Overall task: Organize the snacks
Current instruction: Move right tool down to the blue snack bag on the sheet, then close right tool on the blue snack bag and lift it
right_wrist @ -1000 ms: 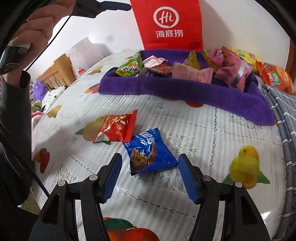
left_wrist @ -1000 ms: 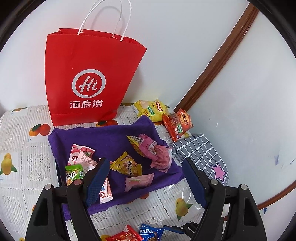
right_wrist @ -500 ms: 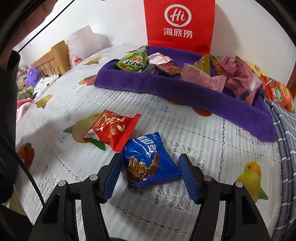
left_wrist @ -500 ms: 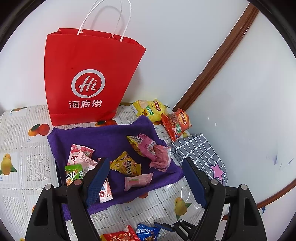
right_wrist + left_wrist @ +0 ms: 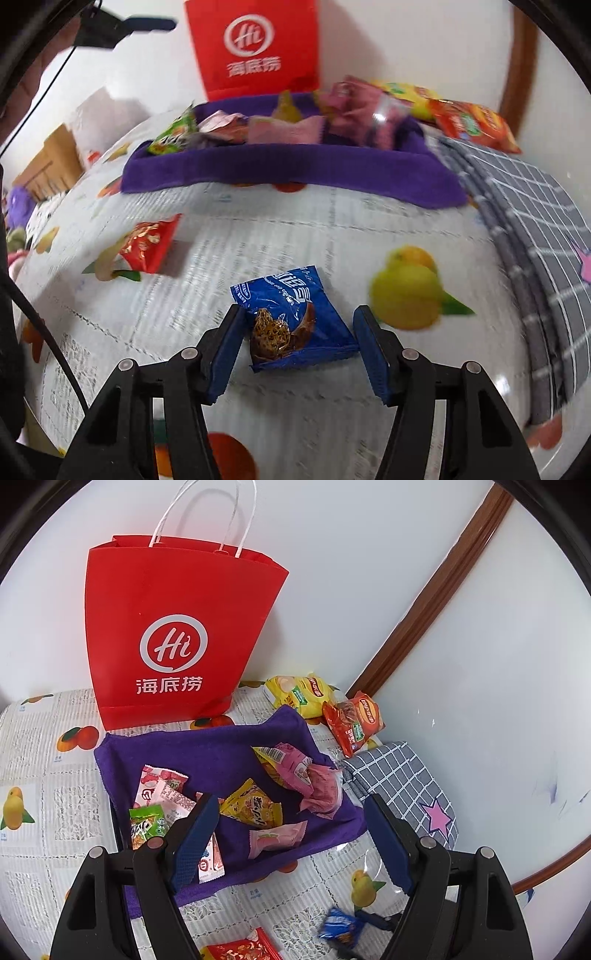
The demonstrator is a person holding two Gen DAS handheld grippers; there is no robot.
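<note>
Several snacks already in purple tray [image 5: 207, 746]; right gripper [image 5: 297, 332] closing around blue pack [image 5: 291, 317], no contact yet; left gripper [image 5: 291, 842] wide, empty; red pack [image 5: 147, 243] left.

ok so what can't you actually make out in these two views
- Inside of the red paper carrier bag: left wrist view, its own front wall hides it.
- Red foil snack packet: left wrist view, cut off by the bottom edge; blurred in the right wrist view.
- Right hand-held gripper: jaws closing around the blue cookie packet; whether both pads touch is unclear.
- Purple cloth-lined tray contents: right wrist view, motion blur.
</note>
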